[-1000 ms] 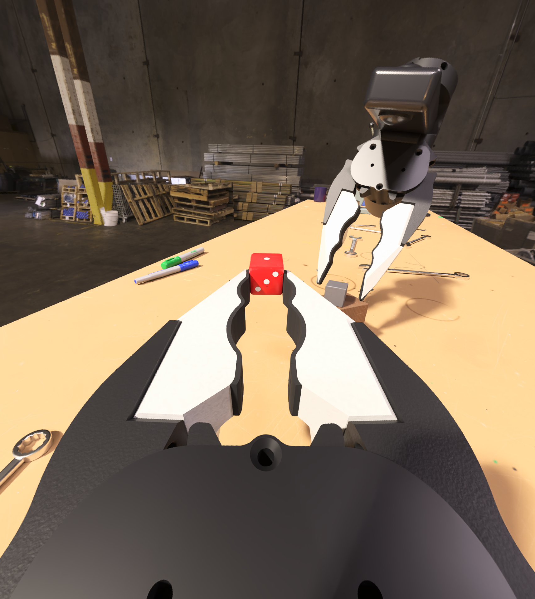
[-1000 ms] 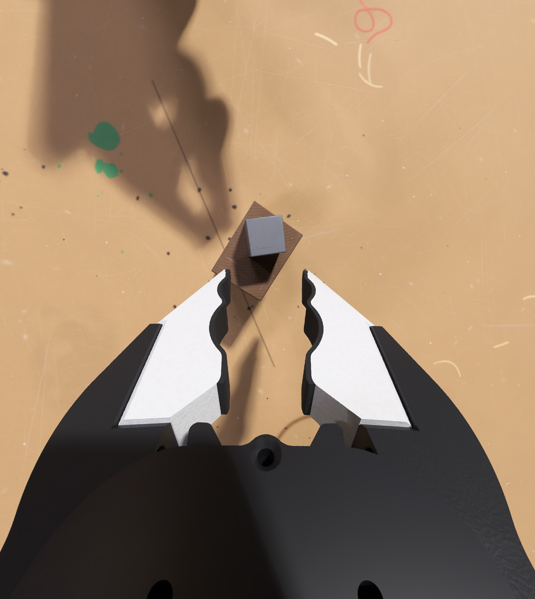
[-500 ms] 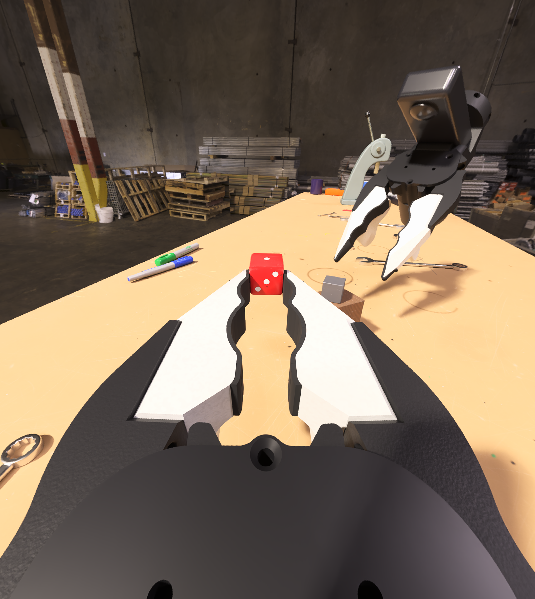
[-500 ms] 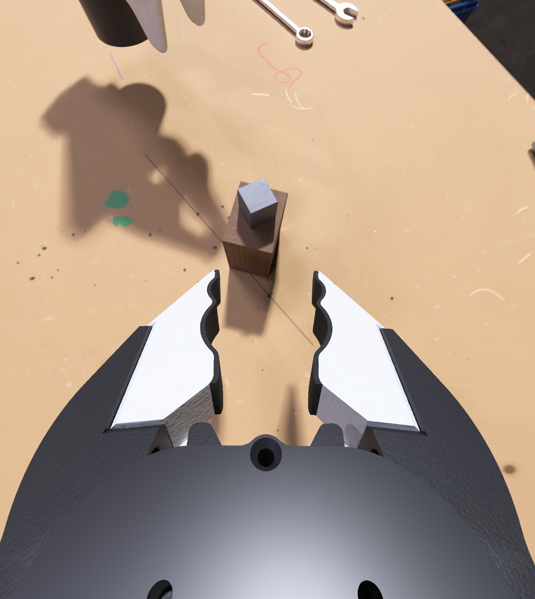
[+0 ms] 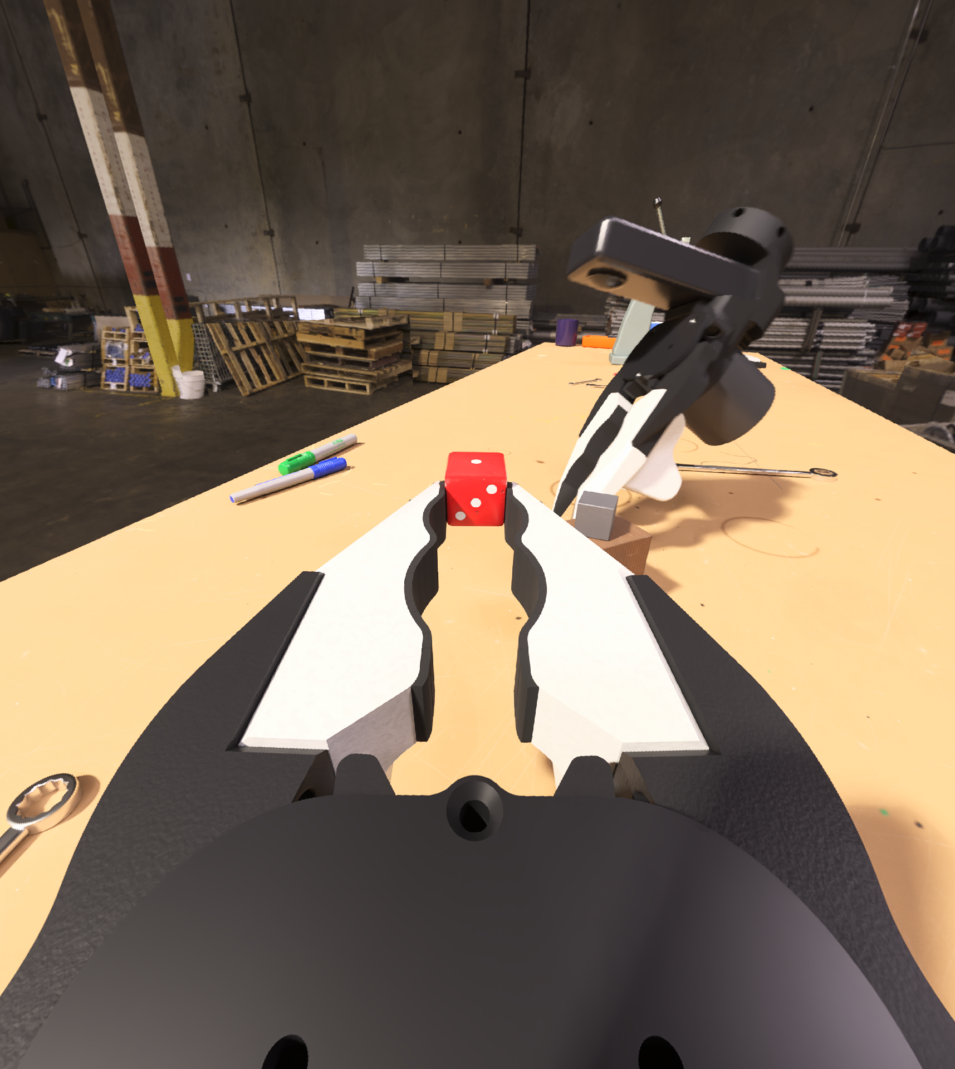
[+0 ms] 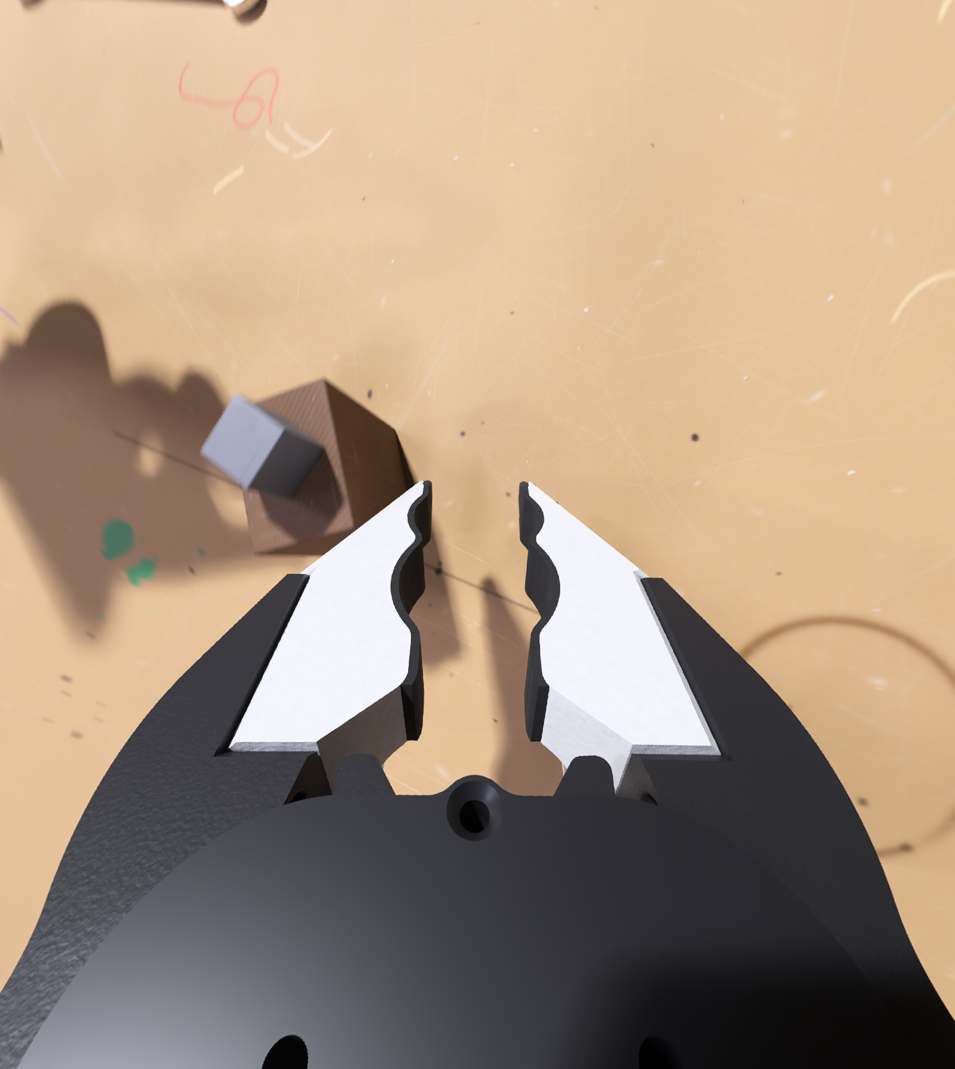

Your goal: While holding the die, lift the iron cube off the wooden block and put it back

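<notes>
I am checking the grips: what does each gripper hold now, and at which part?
The left gripper holds the red die by its two opposite sides, at the fingertips. The right gripper holds nothing.

My left gripper (image 5: 475,502) lies low and nearly level over the worktop, its white fingers (image 5: 347,625) drawn in and clamped on the red die (image 5: 475,489) at their tips. My right gripper (image 6: 475,491) tilts steeply downward, jaws parted with a clear gap and nothing between them; from the left wrist view it (image 5: 602,480) leans in from the right.
</notes>
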### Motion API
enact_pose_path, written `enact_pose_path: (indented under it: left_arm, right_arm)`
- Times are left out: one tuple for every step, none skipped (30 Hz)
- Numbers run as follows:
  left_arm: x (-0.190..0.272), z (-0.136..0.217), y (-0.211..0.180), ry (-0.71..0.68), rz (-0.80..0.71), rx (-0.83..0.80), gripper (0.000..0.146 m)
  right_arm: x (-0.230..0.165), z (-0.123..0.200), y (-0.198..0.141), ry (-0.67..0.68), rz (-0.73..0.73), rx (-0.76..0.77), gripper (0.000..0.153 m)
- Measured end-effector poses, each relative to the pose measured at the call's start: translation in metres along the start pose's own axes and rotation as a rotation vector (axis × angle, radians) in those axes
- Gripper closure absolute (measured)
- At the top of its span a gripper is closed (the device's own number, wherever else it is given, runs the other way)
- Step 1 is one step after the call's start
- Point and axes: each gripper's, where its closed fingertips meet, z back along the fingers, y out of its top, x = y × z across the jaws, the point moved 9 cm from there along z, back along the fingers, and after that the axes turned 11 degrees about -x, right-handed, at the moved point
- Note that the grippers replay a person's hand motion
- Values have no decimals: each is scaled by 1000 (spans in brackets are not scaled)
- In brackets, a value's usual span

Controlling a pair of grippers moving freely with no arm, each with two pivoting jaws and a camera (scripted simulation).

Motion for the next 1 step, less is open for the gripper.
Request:
enact_pose_path:
  left_arm:
    - [0,0,0,1,0,1,127]
  right_arm:
    - [3,-2,4,39,-59,-7,124]
